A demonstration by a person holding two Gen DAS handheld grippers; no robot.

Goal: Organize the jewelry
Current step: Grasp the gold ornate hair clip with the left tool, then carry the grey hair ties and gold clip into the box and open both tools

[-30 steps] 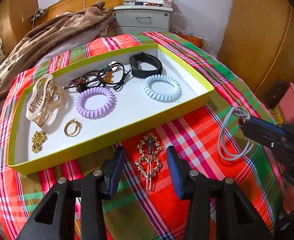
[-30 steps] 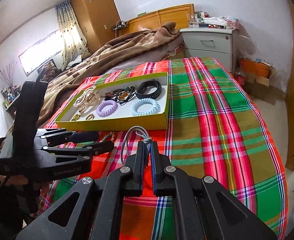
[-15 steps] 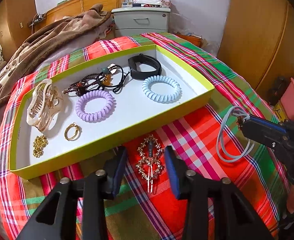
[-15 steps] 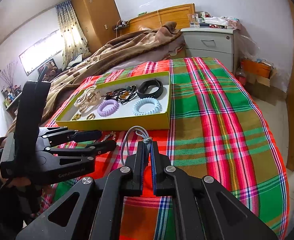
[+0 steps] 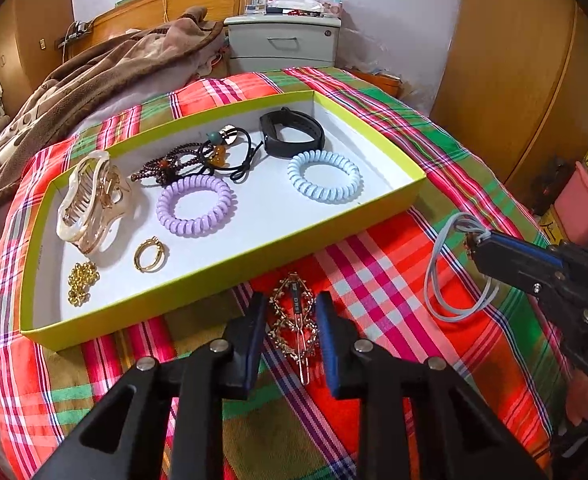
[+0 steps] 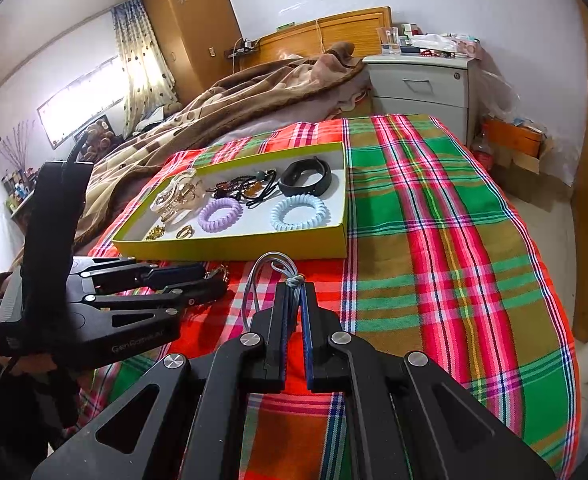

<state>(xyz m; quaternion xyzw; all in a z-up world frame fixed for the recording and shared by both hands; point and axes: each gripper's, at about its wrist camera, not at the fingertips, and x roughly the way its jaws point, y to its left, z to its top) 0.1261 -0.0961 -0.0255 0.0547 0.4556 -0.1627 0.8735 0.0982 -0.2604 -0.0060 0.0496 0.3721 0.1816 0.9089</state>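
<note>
A yellow-green tray [image 5: 230, 276] [image 6: 230, 249] lies on the plaid bedspread. It holds a clear claw clip [image 5: 92, 202], a purple coil tie [image 5: 196, 210], a blue coil tie [image 5: 323, 176], a black band [image 5: 292, 136], dark beads, a gold ring [image 5: 150, 254] and a gold chain [image 5: 81, 282]. A gold ornate hair clip [image 5: 294, 318] lies in front of the tray. My left gripper [image 5: 290, 310] is open with its fingers on either side of that clip. My right gripper [image 6: 295, 294] is shut on a grey elastic cord [image 6: 268, 276] [image 5: 449, 276], to the right of the tray.
A brown blanket [image 5: 94, 76] is heaped behind the tray on the left. A grey nightstand [image 5: 282, 42] stands beyond the bed's far end. Wooden wardrobe doors [image 5: 513, 68] are at the right, with a pink bin [image 5: 581, 208] on the floor beside the bed.
My left gripper has narrowed around the gold hair clip, its fingers now close on both sides. My right gripper has stayed shut on the grey cord, nearly still.
</note>
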